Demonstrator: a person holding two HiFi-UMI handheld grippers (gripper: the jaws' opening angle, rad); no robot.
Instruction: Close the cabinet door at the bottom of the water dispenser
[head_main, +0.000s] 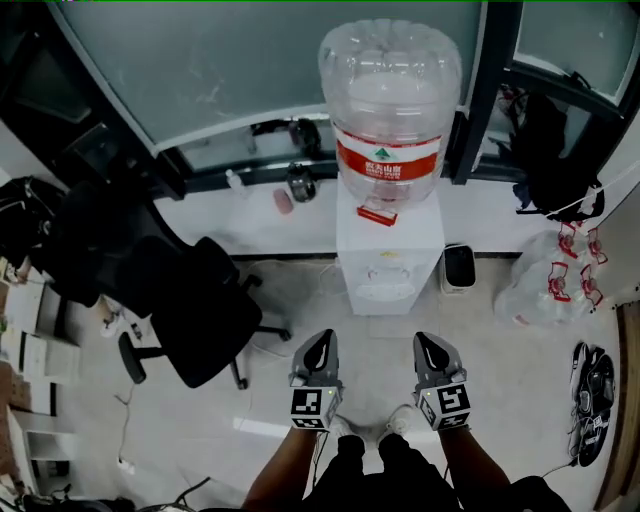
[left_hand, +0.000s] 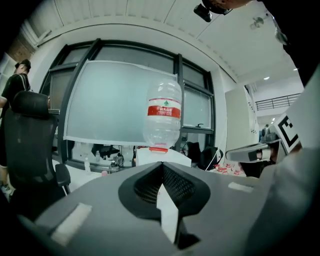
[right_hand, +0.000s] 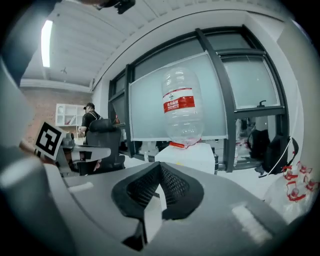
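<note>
Frosted glass panes (head_main: 250, 60) in dark frames are closing the far side of this office, and a pale, smooth floor (head_main: 490, 350) is lying under everything.

The person is holding both forearms forward, side by side. The left gripper (head_main: 322, 338) and the right gripper (head_main: 431, 340) are pointing toward 12 o'clock, almost parallel to each other. Each one is carrying its cube with black-and-white square markers at the back end, near the wrist. In the left gripper view the two dark, ribbed pads are meeting at their tips and nothing is lying between them. The right gripper view is showing the same: the jaws are pressing together and holding nothing.

The water dispenser (head_main: 389, 255) is standing at 12 o'clock from the grippers, between their two lines and well apart from both tips. It is a white, box-shaped body with a smooth surface. A big clear plastic bottle (head_main: 390, 90) with a red label band is sitting upside down on it. From this steep angle the cabinet door at its bottom is not showing, so I cannot tell whether it is open or closed.

A black office chair (head_main: 195, 305) with a rounded back is standing at about 10 o'clock from the left gripper. Thin white plastic bags (head_main: 555, 275) with red print are lying at 2 o'clock from the right gripper.
</note>
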